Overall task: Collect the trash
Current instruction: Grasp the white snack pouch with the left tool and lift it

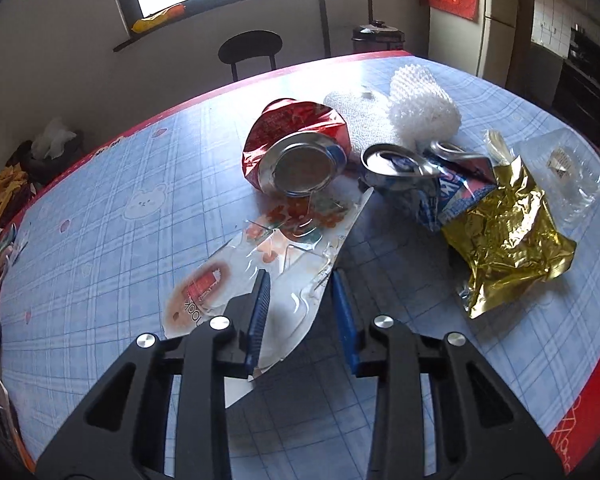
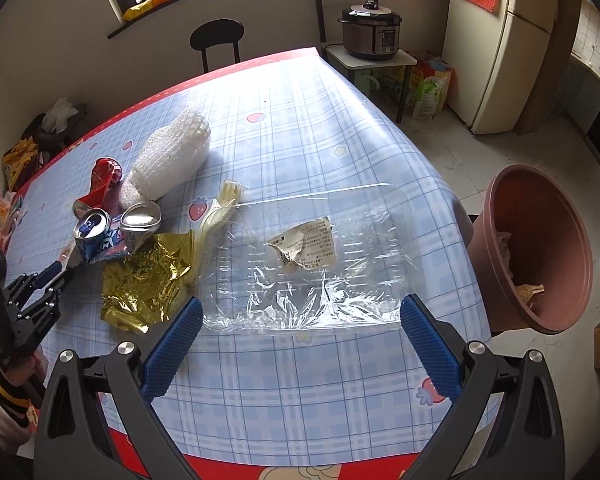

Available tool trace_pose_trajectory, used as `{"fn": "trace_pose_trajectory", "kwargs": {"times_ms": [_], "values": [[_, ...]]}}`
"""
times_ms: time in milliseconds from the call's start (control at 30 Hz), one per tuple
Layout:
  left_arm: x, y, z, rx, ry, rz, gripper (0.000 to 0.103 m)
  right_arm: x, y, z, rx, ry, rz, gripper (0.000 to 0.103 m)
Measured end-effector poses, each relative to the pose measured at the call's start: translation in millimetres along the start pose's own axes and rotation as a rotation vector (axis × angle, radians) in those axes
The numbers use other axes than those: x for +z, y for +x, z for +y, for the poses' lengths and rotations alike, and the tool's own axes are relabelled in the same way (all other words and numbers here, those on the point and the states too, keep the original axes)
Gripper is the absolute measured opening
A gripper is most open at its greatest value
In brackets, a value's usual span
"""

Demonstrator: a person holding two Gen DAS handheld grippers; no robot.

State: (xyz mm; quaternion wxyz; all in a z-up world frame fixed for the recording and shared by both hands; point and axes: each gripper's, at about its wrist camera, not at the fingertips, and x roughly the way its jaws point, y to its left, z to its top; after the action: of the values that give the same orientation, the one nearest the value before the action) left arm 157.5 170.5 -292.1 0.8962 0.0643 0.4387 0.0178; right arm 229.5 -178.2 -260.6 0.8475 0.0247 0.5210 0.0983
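On table (image 1: 100, 184): left tool (image 1: 300, 284) part-open astride white wrapper (image 1: 284, 280). Right tool (image 2: 300, 316) wide before clear tray (image 2: 312, 256).

We see the right gripper (image 2: 300, 324) with jaws spread wide, fingers apart, nothing between them. Just beyond the fingertips lies a clear plastic tray (image 2: 312, 256) with a torn paper label (image 2: 306, 249) on it. At 9 o'clock of the tray sits a crumpled gold wrapper (image 2: 148, 280); at 10 o'clock, a crushed blue can (image 2: 96, 236), a crushed red can (image 2: 104, 178) and white foam netting (image 2: 172, 156). The left gripper (image 2: 56, 270) enters at 9 o'clock. A brown bin (image 2: 536, 252) stands off the table (image 2: 300, 140) at 3 o'clock.
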Motion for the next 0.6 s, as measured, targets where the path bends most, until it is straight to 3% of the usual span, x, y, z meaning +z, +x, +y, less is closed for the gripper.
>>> {"fn": "trace_pose_trajectory", "kwargs": {"times_ms": [33, 67, 133, 267, 433, 600], "values": [[0, -6, 6, -0.011, -0.027, -0.005, 0.032, -1, 3, -1, 0.001, 0.000, 0.007, 0.098], [0, -12, 10, -0.027, -0.052, -0.011, 0.016, -1, 7, -1, 0.003, 0.002, 0.016, 0.098], [-1, -23, 19, -0.045, -0.124, -0.002, 0.006, -5, 14, -1, 0.012, 0.016, 0.036, 0.098], [-11, -39, 32, -0.107, -0.269, 0.009, 0.006, -12, 27, -6, 0.010, 0.066, 0.066, 0.098], [-25, -51, 43, -0.125, -0.331, 0.014, 0.006, -14, 37, -29, -0.031, 0.167, 0.068, 0.097], [-34, -54, 56, -0.166, -0.386, 0.031, 0.006, -7, 46, -42, -0.077, 0.170, 0.044, 0.092]]}}
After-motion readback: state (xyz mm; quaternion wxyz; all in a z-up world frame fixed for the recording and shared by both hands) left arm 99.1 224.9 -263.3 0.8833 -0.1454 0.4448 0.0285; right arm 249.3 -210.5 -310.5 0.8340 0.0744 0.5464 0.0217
